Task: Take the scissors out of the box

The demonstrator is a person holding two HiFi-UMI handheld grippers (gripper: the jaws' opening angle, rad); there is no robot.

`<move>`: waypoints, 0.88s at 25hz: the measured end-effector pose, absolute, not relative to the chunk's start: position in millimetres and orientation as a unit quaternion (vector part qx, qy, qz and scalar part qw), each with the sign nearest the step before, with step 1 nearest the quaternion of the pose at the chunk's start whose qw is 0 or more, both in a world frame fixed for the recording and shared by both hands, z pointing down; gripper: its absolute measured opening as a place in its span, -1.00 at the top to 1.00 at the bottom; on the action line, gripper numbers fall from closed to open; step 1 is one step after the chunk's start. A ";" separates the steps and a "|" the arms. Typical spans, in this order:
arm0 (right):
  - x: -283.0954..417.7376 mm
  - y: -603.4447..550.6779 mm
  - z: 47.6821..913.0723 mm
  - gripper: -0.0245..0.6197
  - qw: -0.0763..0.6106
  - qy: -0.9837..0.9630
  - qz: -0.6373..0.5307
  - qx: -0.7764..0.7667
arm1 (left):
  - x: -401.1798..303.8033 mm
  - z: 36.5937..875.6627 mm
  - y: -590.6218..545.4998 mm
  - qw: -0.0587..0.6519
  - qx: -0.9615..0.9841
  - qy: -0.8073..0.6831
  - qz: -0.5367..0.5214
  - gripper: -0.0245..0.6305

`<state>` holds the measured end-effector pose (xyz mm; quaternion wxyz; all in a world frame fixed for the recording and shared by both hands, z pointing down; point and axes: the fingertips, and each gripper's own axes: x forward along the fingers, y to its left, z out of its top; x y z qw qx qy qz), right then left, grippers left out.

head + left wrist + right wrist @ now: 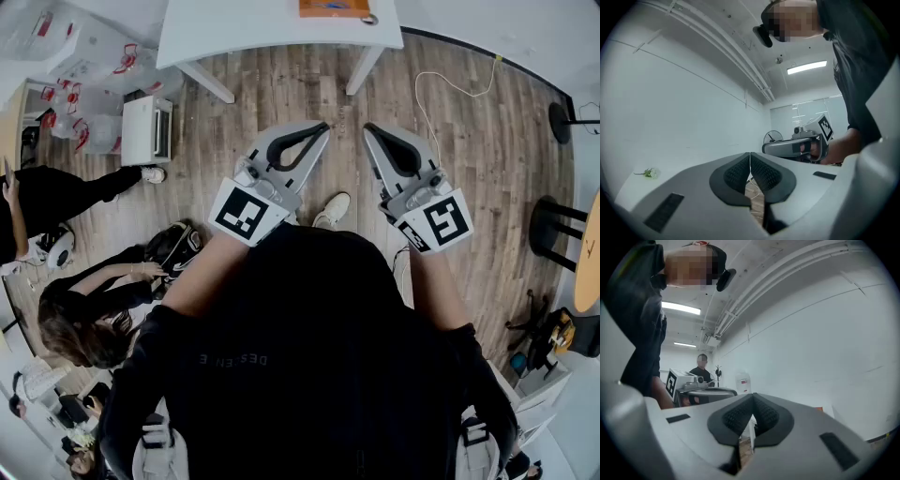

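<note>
Both the left gripper (324, 126) and the right gripper (368, 127) were shut on nothing, held level over the floor, short of the white desk (272, 33). No scissors or box showed anywhere. I'd say step up to the desk first, find them, then open one gripper before reaching in.

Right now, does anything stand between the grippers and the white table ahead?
Nothing visible: only wooden floor lies between left gripper, right gripper and the white table. Scissors and box cannot be made out.
</note>
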<state>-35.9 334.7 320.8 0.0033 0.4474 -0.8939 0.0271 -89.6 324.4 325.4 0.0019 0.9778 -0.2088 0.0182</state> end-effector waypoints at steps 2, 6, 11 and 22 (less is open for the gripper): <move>-42.9 333.6 319.5 0.94 0.004 -0.893 0.022 0.450 | -96.6 321.2 322.8 -0.006 0.978 -0.208 0.011 0.86; -53.1 336.2 319.9 0.94 0.001 -0.892 0.021 0.452 | -108.7 318.4 324.5 -0.016 0.978 -0.209 0.004 0.86; -53.6 337.6 324.4 0.94 0.003 -0.889 0.029 0.457 | -117.4 324.0 322.7 -0.014 0.977 -0.210 0.006 0.86; -22.1 328.3 325.6 0.94 0.005 -0.891 0.026 0.454 | -90.2 324.0 314.2 -0.022 0.976 -0.215 0.014 0.86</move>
